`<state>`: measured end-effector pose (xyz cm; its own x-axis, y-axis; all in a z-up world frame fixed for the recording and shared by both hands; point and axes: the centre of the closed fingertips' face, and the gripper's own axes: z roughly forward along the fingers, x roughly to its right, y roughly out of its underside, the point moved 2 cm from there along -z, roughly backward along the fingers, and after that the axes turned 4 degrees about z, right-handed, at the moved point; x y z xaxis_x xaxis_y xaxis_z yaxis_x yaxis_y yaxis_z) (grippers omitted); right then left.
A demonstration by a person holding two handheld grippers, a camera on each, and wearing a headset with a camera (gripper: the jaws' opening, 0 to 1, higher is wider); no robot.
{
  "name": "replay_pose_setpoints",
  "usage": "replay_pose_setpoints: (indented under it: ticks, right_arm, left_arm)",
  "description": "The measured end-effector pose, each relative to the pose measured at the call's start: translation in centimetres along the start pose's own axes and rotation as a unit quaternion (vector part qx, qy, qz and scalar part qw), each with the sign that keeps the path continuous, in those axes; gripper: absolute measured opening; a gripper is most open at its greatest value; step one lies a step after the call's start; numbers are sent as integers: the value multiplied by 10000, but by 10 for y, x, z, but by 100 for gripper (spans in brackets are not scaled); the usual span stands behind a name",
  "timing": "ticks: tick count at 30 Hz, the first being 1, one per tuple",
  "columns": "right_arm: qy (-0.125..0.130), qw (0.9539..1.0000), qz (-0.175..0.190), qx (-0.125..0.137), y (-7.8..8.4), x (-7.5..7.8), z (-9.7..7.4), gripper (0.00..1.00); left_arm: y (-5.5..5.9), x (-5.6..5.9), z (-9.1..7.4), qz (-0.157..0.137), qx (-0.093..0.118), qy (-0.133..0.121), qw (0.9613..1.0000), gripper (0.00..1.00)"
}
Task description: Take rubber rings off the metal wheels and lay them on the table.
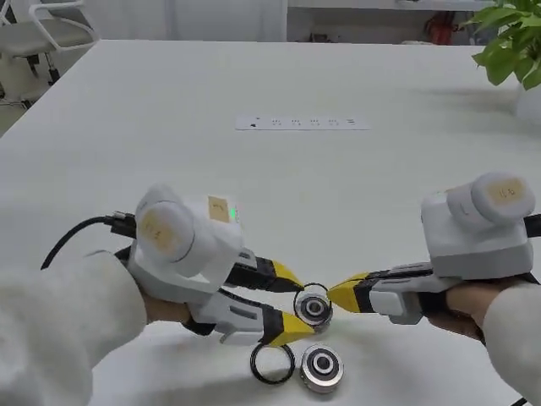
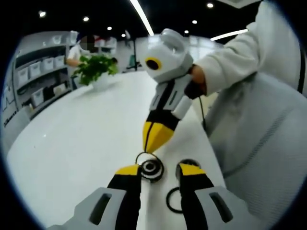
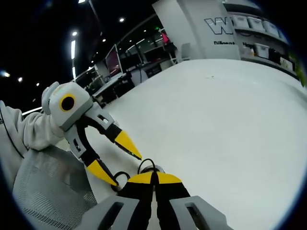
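nearest, a loose rubber ring [image 1: 272,364] lies on the table [image 1: 254,194] beside a bare wheel [image 1: 322,370]; beyond, the left gripper [image 1: 301,304] gapes around the second wheel [image 1: 314,309]; the right gripper [image 1: 336,295] is clenched on the stretched ring [image 1: 311,288]; it looks thin and elastic, best pinched at its raised loop.

- Head view: bright, even light from above; the table [image 1: 169,152] washes out pale far ahead of the left claw [image 1: 306,306].
- Soft, faint shadows lie under it and the right claw [image 1: 334,294].
- Sleeve [image 1: 51,330] behind the left claw is blurred.
- Gripper views: dark ceiling, glaring strip lights [image 2: 142,18], edges bent by fisheye.
- Ring [image 3: 145,161] at the right claw's tip looks thin and smeared.
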<state>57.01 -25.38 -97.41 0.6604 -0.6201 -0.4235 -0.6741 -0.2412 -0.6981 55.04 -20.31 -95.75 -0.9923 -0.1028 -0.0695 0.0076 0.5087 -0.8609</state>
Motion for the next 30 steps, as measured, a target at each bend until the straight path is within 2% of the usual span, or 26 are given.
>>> replay_pose_setpoints:
  ticks: [3, 9, 12, 17, 22, 25, 26, 30]
  right_arm:
    - [-2, 9992, 401, 23, -1, 1, -1, 0]
    - [-95, 9987, 491, 118, -4, -3, -2, 0]
    - [-166, 9984, 520, 141, -6, -7, -2, 0]
    - [-344, 9980, 491, 179, -10, -21, -1, 0]
    - [-489, 9978, 432, 148, -10, -33, 0, 0]
    - [-497, 9983, 285, 43, -8, -36, 2, 0]
    - [-529, 9982, 265, 12, -7, -37, 3, 0]
    - [-643, 9976, 239, -108, -3, -42, 6, 0]
  left_arm:
    - [-8, -3, -9, -5, 63, -54, 10000, 38]
    - [-33, -6, -34, -49, 276, -143, 9995, 51]
    - [-40, -2, -50, 166, 229, -176, 9994, 55]
    - [-44, 4, -79, 360, 121, -329, 9987, 60]
    - [-47, 9, -108, 421, 156, -596, 9972, 66]
    - [-42, 10, -125, 382, 79, -852, 9956, 67]
    - [-41, 10, -132, 340, 105, -990, 9945, 67]
    - [-33, 18, -151, 89, 216, -1265, 9917, 69]
